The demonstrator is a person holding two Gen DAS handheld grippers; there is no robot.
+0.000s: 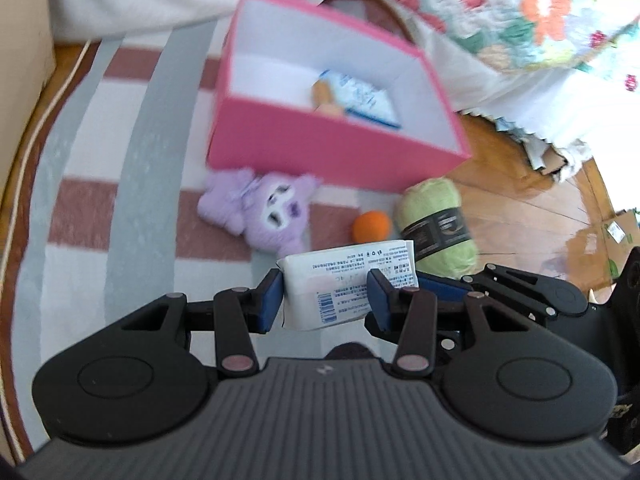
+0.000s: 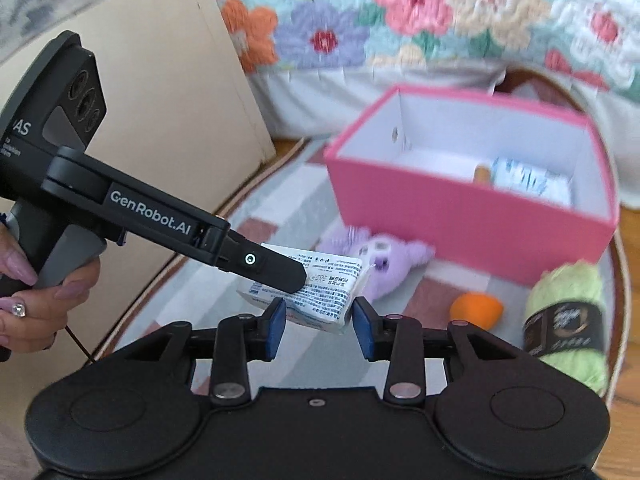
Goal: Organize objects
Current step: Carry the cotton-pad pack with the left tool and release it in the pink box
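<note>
My left gripper [image 1: 325, 296] is shut on a white printed packet [image 1: 348, 280] and holds it above the striped rug [image 1: 120, 200]. In the right wrist view the left gripper comes in from the left, holding the packet [image 2: 320, 288]. My right gripper [image 2: 320, 322] is open, its blue pads [image 2: 362, 334] on either side of the packet's near end, not clearly touching. The pink box [image 1: 320, 148] stands beyond, open, with a blue-white packet [image 1: 360, 96] inside. A purple plush toy [image 1: 264, 212], an orange ball [image 1: 372, 226] and green yarn [image 1: 436, 224] lie in front of the box.
A bed with a floral quilt [image 2: 400, 12] stands behind the box. A cardboard panel [image 2: 160, 100] leans at the left. Wooden floor [image 1: 520, 200] lies right of the rug, with cardboard scraps [image 1: 616, 236] on it.
</note>
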